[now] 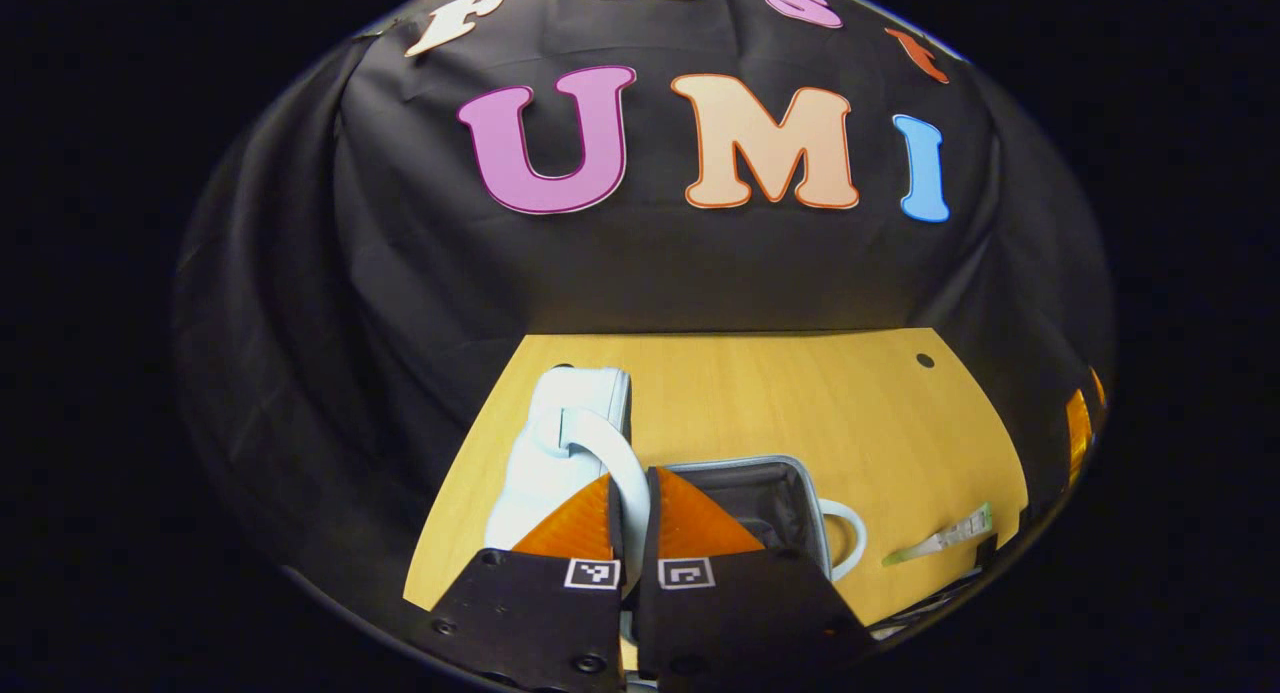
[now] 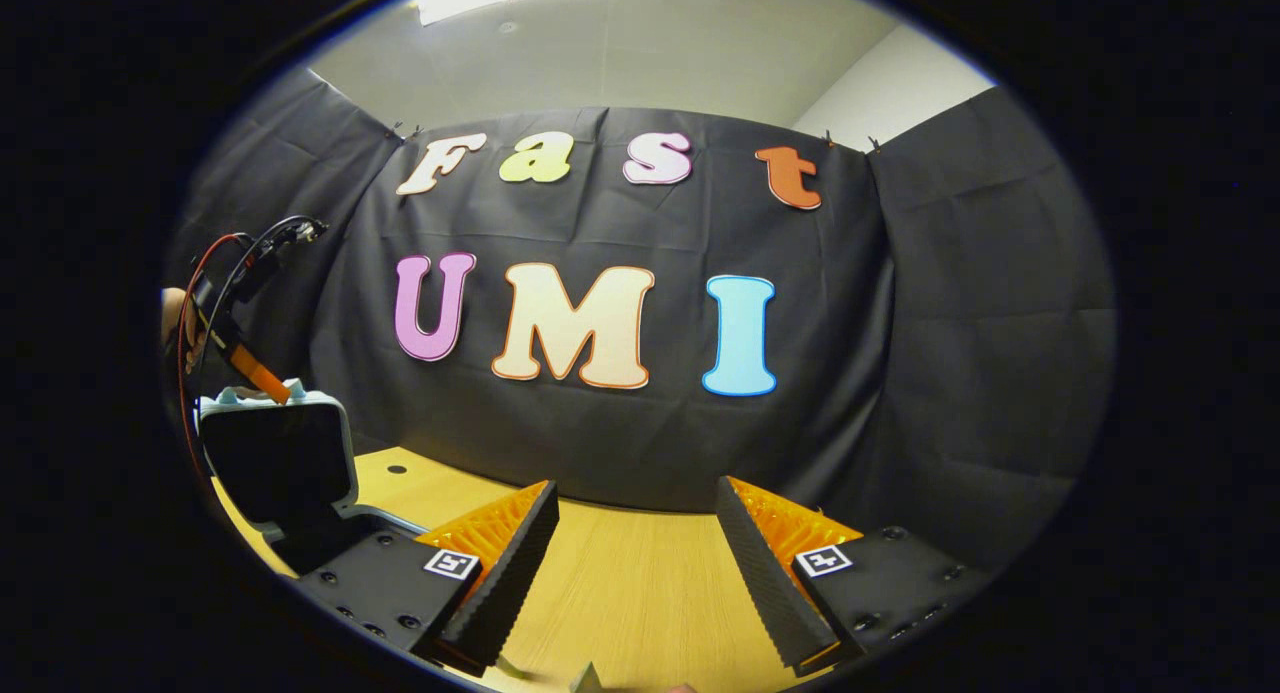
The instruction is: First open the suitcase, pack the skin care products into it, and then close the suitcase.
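A black cloth wall is backing a pale wooden surface (image 1: 760,393) inside a booth. On it, a small light-blue suitcase (image 1: 560,443) is standing open, its lid (image 2: 275,463) raised upright beside the dark-lined base (image 1: 760,503). The left gripper (image 1: 632,518) is clenching the lid's white handle (image 1: 610,453), holding it up. The right gripper (image 2: 635,563) is hovering released and empty over bare wood. A skin care sachet (image 1: 940,541) is lying near the base, apart from it. Opening is looking nearly done; packing should come next, calling for the right gripper to reach the sachet and pinch it.
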`<state>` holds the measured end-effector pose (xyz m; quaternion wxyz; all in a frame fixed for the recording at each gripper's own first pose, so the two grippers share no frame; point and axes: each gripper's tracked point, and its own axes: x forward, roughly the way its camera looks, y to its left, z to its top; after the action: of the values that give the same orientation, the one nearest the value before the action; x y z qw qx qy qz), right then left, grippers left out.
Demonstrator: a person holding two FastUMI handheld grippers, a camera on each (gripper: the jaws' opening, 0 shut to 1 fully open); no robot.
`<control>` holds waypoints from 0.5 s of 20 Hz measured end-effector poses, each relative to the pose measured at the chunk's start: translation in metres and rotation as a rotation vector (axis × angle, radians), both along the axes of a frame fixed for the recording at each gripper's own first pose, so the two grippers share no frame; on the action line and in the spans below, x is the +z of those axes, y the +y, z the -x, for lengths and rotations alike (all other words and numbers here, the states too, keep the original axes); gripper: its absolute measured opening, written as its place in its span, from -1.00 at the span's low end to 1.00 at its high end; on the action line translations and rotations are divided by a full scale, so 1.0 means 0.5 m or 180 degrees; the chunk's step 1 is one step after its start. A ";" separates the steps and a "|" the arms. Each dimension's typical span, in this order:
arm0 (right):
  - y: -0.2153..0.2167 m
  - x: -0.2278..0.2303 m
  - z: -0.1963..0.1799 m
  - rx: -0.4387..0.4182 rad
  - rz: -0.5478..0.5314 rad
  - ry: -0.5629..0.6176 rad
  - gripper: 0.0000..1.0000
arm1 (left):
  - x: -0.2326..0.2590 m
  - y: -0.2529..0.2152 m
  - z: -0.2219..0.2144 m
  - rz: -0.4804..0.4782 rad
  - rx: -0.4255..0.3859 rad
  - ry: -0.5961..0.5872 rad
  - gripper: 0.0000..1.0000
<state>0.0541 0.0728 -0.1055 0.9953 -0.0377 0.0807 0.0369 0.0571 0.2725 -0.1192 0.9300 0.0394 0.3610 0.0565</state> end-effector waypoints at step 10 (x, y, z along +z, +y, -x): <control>0.068 0.005 0.006 -0.0149 0.0003 -0.0078 0.97 | -0.024 0.217 0.016 -0.0156 0.0282 -0.0056 -1.00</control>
<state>0.0509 0.1066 -0.1031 0.9968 -0.0367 0.0693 0.0131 0.0492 0.3812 -0.1312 0.9285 0.0457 0.3526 0.1068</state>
